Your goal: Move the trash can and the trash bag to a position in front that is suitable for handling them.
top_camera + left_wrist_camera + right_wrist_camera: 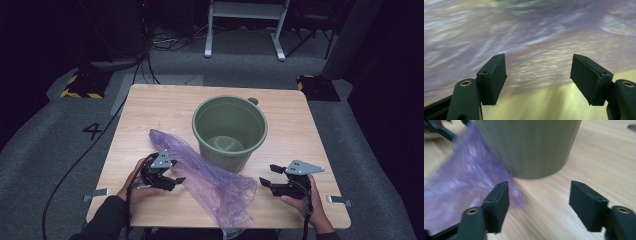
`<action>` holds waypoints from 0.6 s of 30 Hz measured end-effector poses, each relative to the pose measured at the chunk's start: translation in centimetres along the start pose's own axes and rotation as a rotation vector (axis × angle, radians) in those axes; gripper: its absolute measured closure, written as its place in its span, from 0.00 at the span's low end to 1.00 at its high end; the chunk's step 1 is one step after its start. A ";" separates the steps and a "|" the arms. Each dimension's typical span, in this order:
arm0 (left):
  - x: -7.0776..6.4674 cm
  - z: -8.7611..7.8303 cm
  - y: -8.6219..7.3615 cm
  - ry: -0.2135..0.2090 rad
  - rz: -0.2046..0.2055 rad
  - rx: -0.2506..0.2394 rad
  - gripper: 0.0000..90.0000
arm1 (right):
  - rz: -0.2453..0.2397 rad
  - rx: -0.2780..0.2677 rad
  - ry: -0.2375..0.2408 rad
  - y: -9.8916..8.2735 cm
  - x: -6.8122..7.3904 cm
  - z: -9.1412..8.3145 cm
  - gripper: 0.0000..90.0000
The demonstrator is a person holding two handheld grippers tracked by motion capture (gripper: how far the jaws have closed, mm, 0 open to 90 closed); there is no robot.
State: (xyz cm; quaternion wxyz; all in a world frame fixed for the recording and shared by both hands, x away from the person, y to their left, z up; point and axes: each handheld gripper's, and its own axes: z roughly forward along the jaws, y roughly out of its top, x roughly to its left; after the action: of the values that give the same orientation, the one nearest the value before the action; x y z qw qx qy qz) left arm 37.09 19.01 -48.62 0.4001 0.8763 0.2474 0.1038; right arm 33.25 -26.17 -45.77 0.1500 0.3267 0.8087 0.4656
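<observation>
Purple plastic bag between left gripper and right gripper, untouched.

a crumpled translucent purple plastic bag lies flat across the table beside the green bucket.

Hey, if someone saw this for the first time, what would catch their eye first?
Probably the green bucket standing upright mid-table, and the crumpled purple plastic bag stretching from its left side to the near edge. The left gripper and right gripper flank the bag, jaws open, holding nothing.
</observation>
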 end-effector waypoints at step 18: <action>0.4 1.8 0.1 0.027 -0.060 0.056 0.49 | -0.164 0.138 0.177 -0.7 4.8 4.0 0.95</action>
State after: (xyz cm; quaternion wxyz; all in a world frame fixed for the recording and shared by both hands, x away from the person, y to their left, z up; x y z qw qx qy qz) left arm 38.17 18.04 -49.75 0.3751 0.8778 0.2819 0.0964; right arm 31.55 -20.59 -48.11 0.0931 0.2267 0.8728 0.4221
